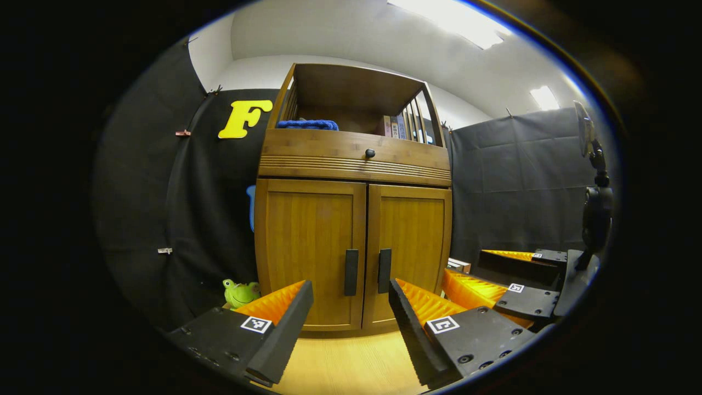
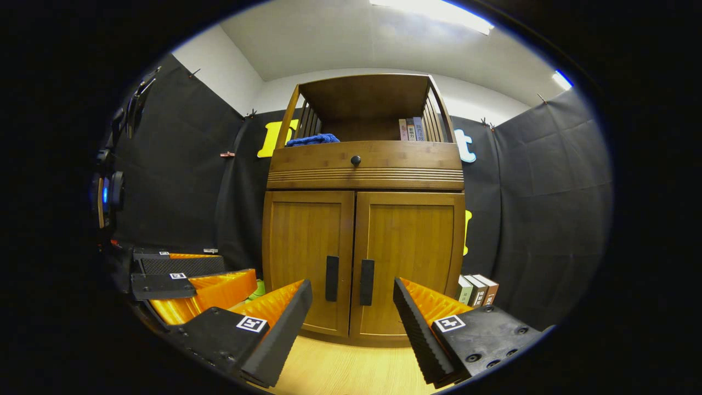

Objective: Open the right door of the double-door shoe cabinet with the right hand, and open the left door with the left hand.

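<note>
Facing the shoe cabinet [image 1: 354,219] head-on, both claws are hanging back from it, jaws spread wide and holding nothing. Left claw [image 1: 351,318] is sitting at bottom centre of the left gripper view, lined up roughly below the two handles; right claw [image 2: 352,315] is doing the same at bottom centre of the right gripper view. The cabinet is filling the middle of each frame, standing on a pale wood floor [image 1: 340,367].

Both doors are sitting closed and flush. Left door [image 1: 310,249] and right door [image 1: 411,252] are tall panels, long axis vertical, fronts pointing straight at the cameras. Left handle [image 1: 351,272] and right handle [image 1: 384,270] are slim upright bars just beside the centre seam, near each other, low on the doors.

Handling guess: stiff wooden panels, probably light on their hinges, swinging outward from the seam. Rigid bar handles are looking like the only sensible hold; pinching across each bar's narrow width should be working, though the smooth finish may be slipping.
</note>
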Action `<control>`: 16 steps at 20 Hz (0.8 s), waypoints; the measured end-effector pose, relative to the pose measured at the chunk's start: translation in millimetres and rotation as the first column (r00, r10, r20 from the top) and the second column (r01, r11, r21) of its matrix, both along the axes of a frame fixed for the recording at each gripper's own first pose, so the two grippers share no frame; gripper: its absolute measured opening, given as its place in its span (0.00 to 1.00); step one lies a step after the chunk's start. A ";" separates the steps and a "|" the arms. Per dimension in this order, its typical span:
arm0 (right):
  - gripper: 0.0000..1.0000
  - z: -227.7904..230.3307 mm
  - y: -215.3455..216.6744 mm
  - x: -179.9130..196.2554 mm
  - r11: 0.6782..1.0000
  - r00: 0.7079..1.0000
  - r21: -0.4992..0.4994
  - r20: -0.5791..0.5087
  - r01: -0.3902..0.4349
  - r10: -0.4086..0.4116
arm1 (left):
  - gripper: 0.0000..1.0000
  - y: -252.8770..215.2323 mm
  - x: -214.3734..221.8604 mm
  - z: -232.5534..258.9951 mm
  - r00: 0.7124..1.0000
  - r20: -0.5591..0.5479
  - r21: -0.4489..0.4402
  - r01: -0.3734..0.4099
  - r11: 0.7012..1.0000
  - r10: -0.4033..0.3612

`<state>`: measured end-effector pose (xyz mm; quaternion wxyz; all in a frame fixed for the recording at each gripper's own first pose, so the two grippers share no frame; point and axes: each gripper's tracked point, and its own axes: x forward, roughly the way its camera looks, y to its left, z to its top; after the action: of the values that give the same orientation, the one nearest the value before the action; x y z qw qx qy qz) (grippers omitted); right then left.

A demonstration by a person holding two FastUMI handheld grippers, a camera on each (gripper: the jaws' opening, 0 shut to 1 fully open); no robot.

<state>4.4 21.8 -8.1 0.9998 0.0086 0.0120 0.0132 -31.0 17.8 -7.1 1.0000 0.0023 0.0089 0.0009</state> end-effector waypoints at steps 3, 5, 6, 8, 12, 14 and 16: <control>0.94 -3.1 -0.5 10.2 1.000 1.000 0.007 -0.011 0.001 -0.001 | 0.87 0.7 -2.1 -0.8 1.000 0.002 0.010 0.008 1.000 -0.008; 0.94 -4.3 -1.7 19.9 1.000 1.000 0.006 -0.008 0.006 -0.006 | 0.87 7.0 -3.0 1.7 1.000 0.014 0.007 0.000 1.000 0.000; 0.94 -5.1 -1.6 24.5 1.000 1.000 0.006 -0.006 0.007 -0.007 | 0.87 7.3 -3.6 0.2 1.000 0.014 0.002 0.001 1.000 -0.001; 0.94 -9.5 -0.1 37.4 1.000 1.000 0.010 -0.008 0.007 -0.007 | 0.87 10.6 -3.8 -1.0 1.000 0.011 -0.008 0.003 1.000 -0.003; 0.95 -24.2 -0.2 70.7 0.999 1.000 0.038 -0.021 0.016 -0.015 | 0.87 32.9 -5.2 -0.7 0.999 0.024 0.013 -0.048 0.999 0.048; 0.95 -30.9 -4.1 90.1 0.998 0.999 0.042 -0.021 0.043 -0.042 | 0.87 42.4 -8.1 -6.2 0.997 0.013 0.021 -0.071 0.997 0.071; 0.95 -40.9 -4.8 110.2 0.997 0.998 0.044 -0.028 0.058 -0.057 | 0.87 47.7 -11.2 -7.3 0.996 0.012 0.022 -0.085 0.996 0.085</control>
<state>114.6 17.0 -49.0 0.9991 0.0317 0.0251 -0.0154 -42.3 65.6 -14.4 0.9990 0.0132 0.0034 0.0437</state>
